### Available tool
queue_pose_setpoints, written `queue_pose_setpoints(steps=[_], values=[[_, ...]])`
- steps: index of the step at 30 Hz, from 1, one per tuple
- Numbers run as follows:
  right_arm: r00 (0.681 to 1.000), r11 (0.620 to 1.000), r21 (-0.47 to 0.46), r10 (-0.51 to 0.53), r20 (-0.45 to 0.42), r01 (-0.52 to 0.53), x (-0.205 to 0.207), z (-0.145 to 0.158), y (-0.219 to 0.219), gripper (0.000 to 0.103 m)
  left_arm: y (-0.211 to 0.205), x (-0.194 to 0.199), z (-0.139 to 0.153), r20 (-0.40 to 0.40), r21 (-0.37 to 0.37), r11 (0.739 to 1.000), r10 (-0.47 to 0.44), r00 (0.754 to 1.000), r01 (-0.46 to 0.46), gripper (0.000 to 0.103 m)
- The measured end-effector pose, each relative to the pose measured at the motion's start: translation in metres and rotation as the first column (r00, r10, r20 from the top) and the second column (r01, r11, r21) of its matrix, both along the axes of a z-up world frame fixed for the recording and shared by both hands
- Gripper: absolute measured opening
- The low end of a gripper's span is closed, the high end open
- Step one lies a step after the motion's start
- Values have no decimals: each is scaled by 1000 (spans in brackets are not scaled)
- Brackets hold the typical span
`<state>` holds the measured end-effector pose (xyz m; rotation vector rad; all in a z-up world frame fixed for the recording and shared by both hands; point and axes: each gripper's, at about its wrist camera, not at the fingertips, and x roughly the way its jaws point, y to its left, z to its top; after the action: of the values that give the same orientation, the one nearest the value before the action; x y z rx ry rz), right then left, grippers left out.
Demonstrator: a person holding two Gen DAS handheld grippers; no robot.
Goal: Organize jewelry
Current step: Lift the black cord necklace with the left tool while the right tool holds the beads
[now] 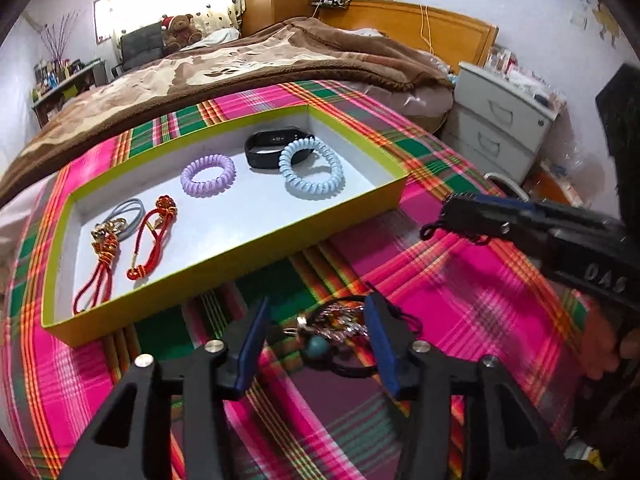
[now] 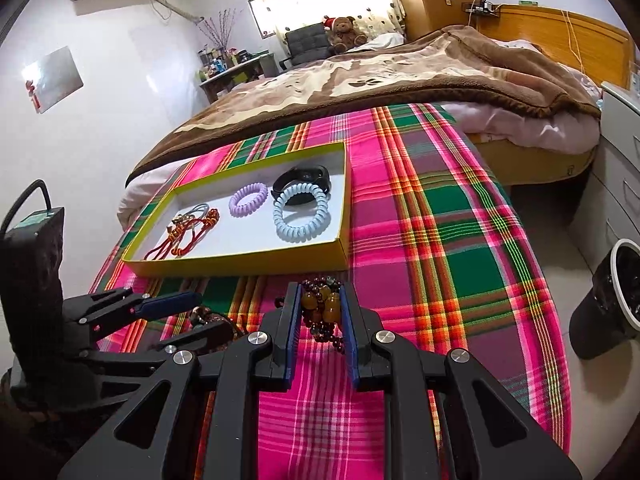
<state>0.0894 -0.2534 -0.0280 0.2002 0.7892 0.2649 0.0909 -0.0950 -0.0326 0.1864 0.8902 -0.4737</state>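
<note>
A yellow-walled box (image 1: 224,258) (image 2: 240,264) lies on the plaid cloth. It holds a blue coil band (image 1: 312,170) (image 2: 300,216), a purple coil band (image 1: 208,170) (image 2: 248,200), a black wristband (image 1: 276,146) (image 2: 304,182), red cord bracelets (image 1: 148,236) (image 2: 188,232) and a grey hair tie (image 1: 128,216). My left gripper (image 1: 320,320) (image 2: 200,320) is open around a black cord bracelet with a teal bead (image 1: 320,346) on the cloth. My right gripper (image 2: 320,312) (image 1: 444,228) is shut on a dark bead bracelet with amber beads (image 2: 322,304).
The plaid cloth (image 1: 460,300) (image 2: 440,240) covers the work surface in front of a bed with a brown blanket (image 1: 240,64) (image 2: 400,72). A white drawer unit (image 1: 504,120) and a black bin (image 2: 612,304) stand at the right.
</note>
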Motion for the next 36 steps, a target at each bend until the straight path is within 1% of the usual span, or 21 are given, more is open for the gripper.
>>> queue_pose_setpoints(steps=[1, 3, 6, 8, 10, 11, 15, 17, 20, 23, 25, 28, 30, 31, 32, 34, 36], values=[[1000, 1000, 1, 1, -1, -1, 0, 0, 0, 20, -1, 0, -3, -11, 3, 1000, -11, 1000, 11, 54], [1000, 1000, 2, 0, -3, 0, 0, 0, -1, 20, 0, -2, -2, -5, 3, 1000, -19, 1000, 19, 54], [1000, 1000, 1, 0, -5, 0, 1, -1, -1, 20, -3, -7, 0, 16, 37, 998, -45, 999, 45, 54], [1000, 1000, 2, 0, -6, 0, 2, -1, -1, 20, 1, -5, -1, -3, 13, 999, -47, 999, 47, 54], [1000, 1000, 4, 2, -8, -2, 2, -1, -1, 20, 7, 0, -3, -48, -36, 999, -39, 998, 37, 54], [1000, 1000, 3, 4, -7, -4, 2, -1, -1, 20, 8, 1, -4, -57, -51, 998, -37, 998, 34, 54], [1000, 1000, 0, 4, -10, -4, 4, -2, 1, 20, 6, 1, -5, -59, -64, 997, -43, 997, 40, 54], [1000, 1000, 1, 4, -9, -4, 3, -2, 1, 20, 4, 0, -4, -74, -66, 997, -51, 996, 46, 54], [1000, 1000, 1, 3, -7, -3, 4, -3, 1, 20, 3, -3, -3, -70, -46, 997, -60, 996, 57, 54], [1000, 1000, 1, 1, -7, -1, 3, -3, -1, 20, 0, -5, -2, -52, -27, 995, -102, 993, 101, 54], [1000, 1000, 4, -2, -9, 2, 4, -4, -2, 20, 0, -5, 0, -43, -16, 994, -111, 993, 110, 54], [1000, 1000, 8, -4, -10, 4, 2, -4, -3, 20, 0, -15, 10, 11, -1, 983, -185, 983, 185, 54], [1000, 1000, 9, -4, -10, 4, 2, -4, -4, 20, -1, -14, 10, -1, 10, 977, -213, 977, 213, 54], [1000, 1000, 9, -5, -10, 5, 2, -4, -4, 20, -2, -13, 8, -2, 31, 976, -216, 976, 216, 54], [1000, 1000, 10, -2, -10, 3, 2, -4, -4, 20, -3, -13, 8, 13, 64, 974, -220, 975, 219, 54], [1000, 1000, 11, -1, -10, 1, 1, -4, -4, 20, -11, -18, 8, 41, 107, 955, -282, 959, 276, 54], [1000, 1000, 13, -1, -11, 1, 1, -4, -5, 20, -18, -17, 4, 20, 128, 945, -305, 952, 300, 55]])
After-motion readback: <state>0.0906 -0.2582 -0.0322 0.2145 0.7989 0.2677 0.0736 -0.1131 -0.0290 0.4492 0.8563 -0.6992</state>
